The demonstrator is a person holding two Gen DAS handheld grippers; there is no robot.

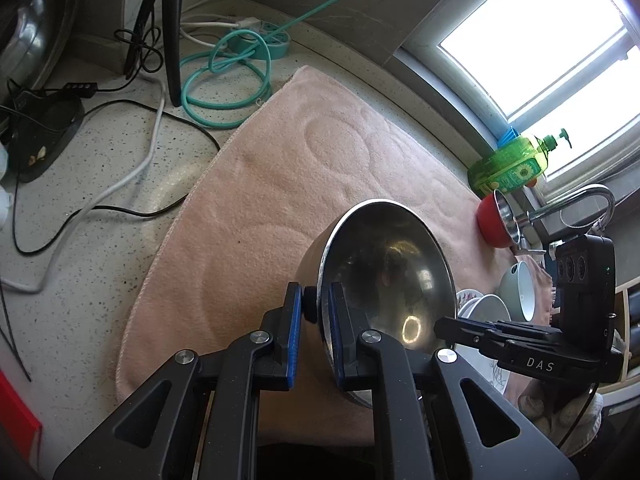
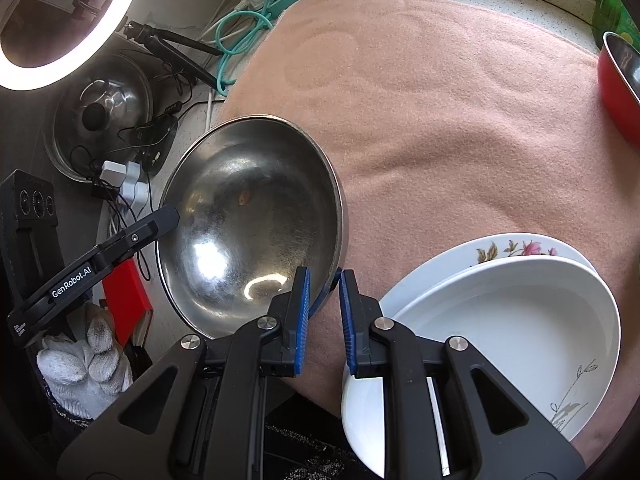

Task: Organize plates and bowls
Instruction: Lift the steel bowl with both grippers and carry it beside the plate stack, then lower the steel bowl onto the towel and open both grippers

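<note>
A steel bowl [image 1: 392, 272] [image 2: 248, 220] hangs tilted over the pink towel [image 1: 300, 180] [image 2: 440, 120], gripped from both sides. My left gripper [image 1: 316, 300] is shut on its rim; in the right wrist view one of its fingers [image 2: 160, 220] reaches the bowl's left edge. My right gripper [image 2: 325, 280] is shut on the opposite rim, and one of its fingers [image 1: 460, 328] shows at the bowl's right in the left wrist view. Two white plates [image 2: 500, 320] [image 1: 484, 312] lie stacked on a flowered plate [image 2: 500, 248], just right of the right gripper.
A red bowl with a steel inside [image 1: 494, 224] [image 2: 616, 88] and a pale green bowl [image 1: 520, 292] sit at the towel's far end, near a green soap bottle [image 1: 512, 164] and a faucet [image 1: 580, 200]. Cables and a teal hose [image 1: 224, 80] lie left of the towel. A gloved hand [image 2: 84, 364] shows.
</note>
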